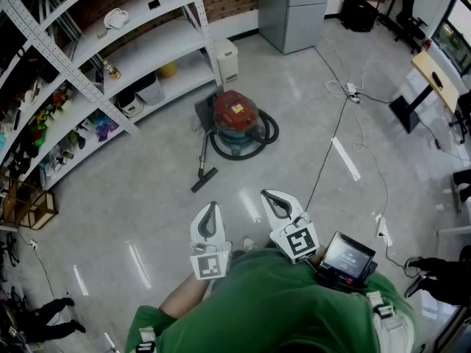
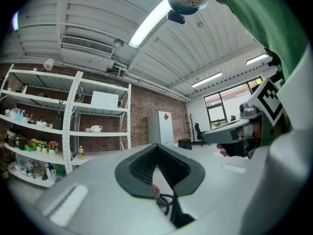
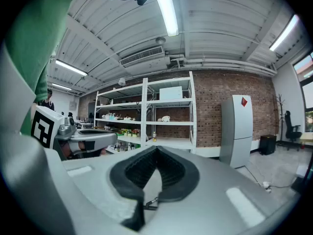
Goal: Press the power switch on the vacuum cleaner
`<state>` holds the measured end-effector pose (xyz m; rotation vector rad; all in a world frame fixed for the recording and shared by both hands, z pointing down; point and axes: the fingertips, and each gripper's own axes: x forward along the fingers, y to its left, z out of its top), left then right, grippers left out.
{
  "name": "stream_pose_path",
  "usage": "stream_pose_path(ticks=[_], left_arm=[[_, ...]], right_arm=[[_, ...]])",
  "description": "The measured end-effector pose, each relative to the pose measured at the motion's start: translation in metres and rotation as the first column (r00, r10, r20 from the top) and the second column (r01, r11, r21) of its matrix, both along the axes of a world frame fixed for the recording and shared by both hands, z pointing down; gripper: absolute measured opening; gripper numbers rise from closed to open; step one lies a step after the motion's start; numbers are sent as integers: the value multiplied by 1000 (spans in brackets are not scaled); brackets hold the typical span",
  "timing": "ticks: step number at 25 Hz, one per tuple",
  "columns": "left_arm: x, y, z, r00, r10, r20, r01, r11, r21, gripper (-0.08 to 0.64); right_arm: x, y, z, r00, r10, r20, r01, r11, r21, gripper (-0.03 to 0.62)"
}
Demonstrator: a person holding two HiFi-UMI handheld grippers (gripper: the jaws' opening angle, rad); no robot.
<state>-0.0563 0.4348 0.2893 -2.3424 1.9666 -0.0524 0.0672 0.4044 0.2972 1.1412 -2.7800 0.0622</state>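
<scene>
Several shelves (image 1: 125, 54) upper left, holding a bottle (image 1: 112, 70), bins and colourful clutter. Left tongs (image 1: 213, 205) lower centre: tips together, nothing held. Red vacuum cleaner (image 1: 237, 116) upper centre on the grey floor (image 1: 140, 190), hose (image 1: 259, 142) looped round it, well apart from both tongs. Right tongs (image 1: 264, 193): likewise closed, empty. Black cable (image 1: 331, 142) trails right. Grey cabinet (image 1: 294, 9) at top.

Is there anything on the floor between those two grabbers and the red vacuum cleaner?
Nothing visible blocks it. Bare floor lies between the left gripper, the right gripper and the vacuum cleaner. Its floor nozzle lies left of that line, a black cable right.
</scene>
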Motion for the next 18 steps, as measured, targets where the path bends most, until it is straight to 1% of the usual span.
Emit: stream_pose_path(ticks=[7, 18], left_arm=[[-1, -2, 0, 1000, -1, -1, 1, 1000, -6, 8], [0, -2, 7, 1000, 3, -4, -3, 1000, -10, 8]], right_arm=[[-1, -1, 0, 1000, 4, 3, -4, 1000, -8, 0], [-2, -1, 3, 1000, 5, 10, -5, 1000, 12, 0]])
